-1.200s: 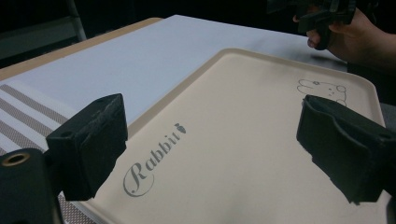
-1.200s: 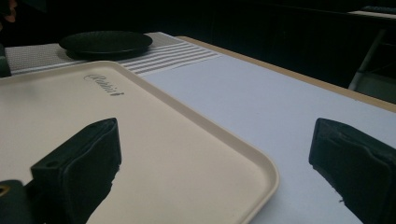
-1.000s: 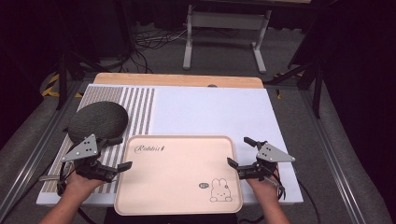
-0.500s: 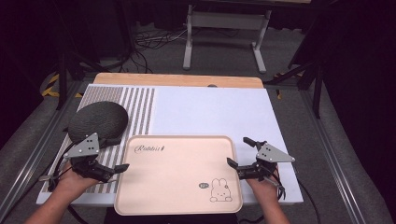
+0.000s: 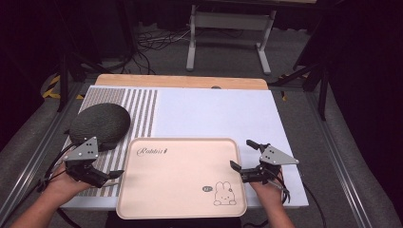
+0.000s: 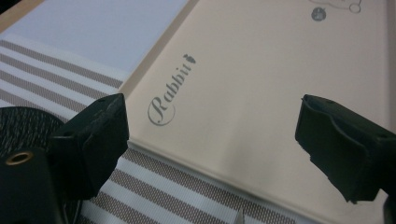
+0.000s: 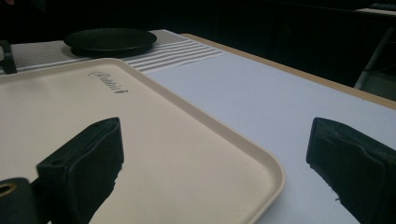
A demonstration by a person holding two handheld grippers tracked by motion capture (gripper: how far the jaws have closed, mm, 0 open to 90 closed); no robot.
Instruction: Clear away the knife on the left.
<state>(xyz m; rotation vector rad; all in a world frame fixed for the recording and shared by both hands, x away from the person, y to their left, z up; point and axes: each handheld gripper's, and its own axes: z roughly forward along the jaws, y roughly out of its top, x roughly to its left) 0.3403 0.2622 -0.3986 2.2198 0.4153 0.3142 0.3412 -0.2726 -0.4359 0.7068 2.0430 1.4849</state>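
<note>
Tray at the table's 6 o'clock edge — left gripper at its 9 o'clock rim, right gripper at 3 o'clock; both fingers spread, gripping nothing. Dark plate at 10 o'clock.

One pink tray is counted on the bench, and one dark round plate beside it. One striped mat is seen underneath. Two grippers are counted: the left gripper and the right gripper.
</note>
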